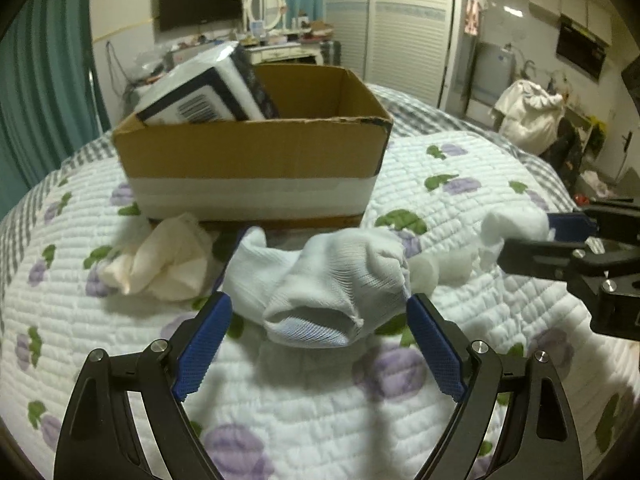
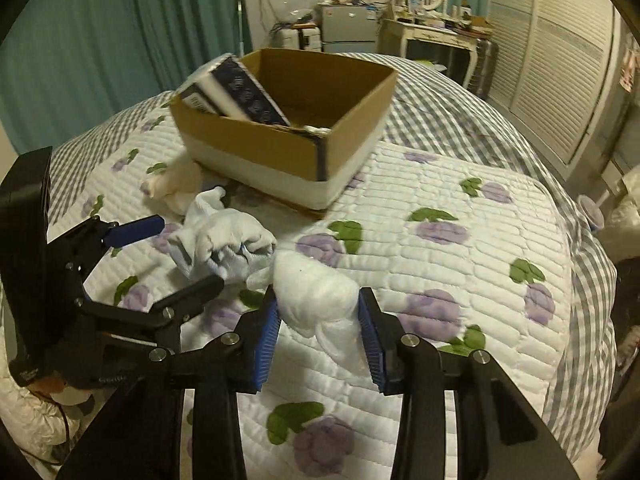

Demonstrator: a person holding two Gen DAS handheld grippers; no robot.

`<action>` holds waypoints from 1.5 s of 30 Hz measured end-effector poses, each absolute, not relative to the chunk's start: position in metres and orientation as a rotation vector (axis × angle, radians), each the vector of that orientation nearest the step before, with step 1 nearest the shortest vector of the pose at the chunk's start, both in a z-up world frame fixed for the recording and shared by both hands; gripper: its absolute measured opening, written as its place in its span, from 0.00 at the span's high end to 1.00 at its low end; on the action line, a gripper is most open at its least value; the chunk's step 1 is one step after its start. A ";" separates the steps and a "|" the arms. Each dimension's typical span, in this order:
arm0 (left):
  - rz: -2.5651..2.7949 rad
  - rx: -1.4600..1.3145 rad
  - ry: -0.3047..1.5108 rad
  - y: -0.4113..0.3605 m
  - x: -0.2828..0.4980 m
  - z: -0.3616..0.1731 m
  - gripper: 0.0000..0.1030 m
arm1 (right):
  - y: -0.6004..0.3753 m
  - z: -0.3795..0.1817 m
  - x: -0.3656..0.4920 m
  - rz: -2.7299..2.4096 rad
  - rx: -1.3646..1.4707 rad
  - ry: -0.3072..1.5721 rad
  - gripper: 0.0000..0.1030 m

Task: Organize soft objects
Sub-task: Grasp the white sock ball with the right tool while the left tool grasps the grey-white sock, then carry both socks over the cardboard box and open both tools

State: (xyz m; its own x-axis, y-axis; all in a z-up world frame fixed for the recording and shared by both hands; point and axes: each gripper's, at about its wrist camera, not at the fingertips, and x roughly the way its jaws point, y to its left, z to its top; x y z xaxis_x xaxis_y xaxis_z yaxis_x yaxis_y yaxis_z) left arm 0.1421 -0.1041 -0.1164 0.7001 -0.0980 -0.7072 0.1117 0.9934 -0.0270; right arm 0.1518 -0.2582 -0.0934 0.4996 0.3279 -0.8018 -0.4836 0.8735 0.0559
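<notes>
Left wrist view, L to R: crumpled cream cloth lies just in front of the open brown cardboard box with a white band round its base. A dark blue and white packet leans inside the box at its left end. The pale blue-white bunched sock sits between the blue pads of the left gripper, jaws wide apart, pads not touching the fabric. Far right, the right gripper comes in from the side, pads squeezed on a fluffy white fabric ball.

Right wrist view shows that grip closer: right gripper clamped on the white ball, both pads pressing its sides, ball just beside the sock. It also shows the box floor, mostly bare, and a quilted white sleeve bottom left.

Both grippers tilt down toward the bed.

Surface: white quilted bedspread with purple flowers and green leaves, over grey gingham. Room: teal curtains, wall TV, louvred wardrobe doors.
</notes>
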 end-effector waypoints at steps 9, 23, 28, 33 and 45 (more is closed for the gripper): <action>-0.132 0.094 0.790 -0.115 0.156 -0.129 0.32 | -0.257 -0.097 0.156 0.476 -0.188 0.937 0.63; -0.139 0.029 0.712 -0.086 0.113 -0.071 0.57 | -0.248 -0.055 0.127 0.453 -0.181 0.851 0.63; -0.138 0.015 0.632 -0.070 0.085 -0.024 0.57 | -0.243 -0.020 0.104 0.446 -0.132 0.781 0.63; -0.135 -0.008 0.546 -0.050 0.064 0.023 0.57 | -0.229 0.021 0.081 0.454 -0.129 0.701 0.63; -0.118 0.004 0.410 -0.018 0.087 0.085 0.57 | -0.187 0.102 0.086 0.467 -0.151 0.557 0.63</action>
State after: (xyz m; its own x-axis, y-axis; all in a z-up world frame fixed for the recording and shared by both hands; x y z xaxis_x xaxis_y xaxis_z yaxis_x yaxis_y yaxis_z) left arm 0.0869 -0.0179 0.0852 0.9104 -0.1141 -0.3977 0.1157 0.9931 -0.0200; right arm 0.0858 -0.1868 0.1019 0.7480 0.3847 -0.5408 -0.4651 0.8852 -0.0137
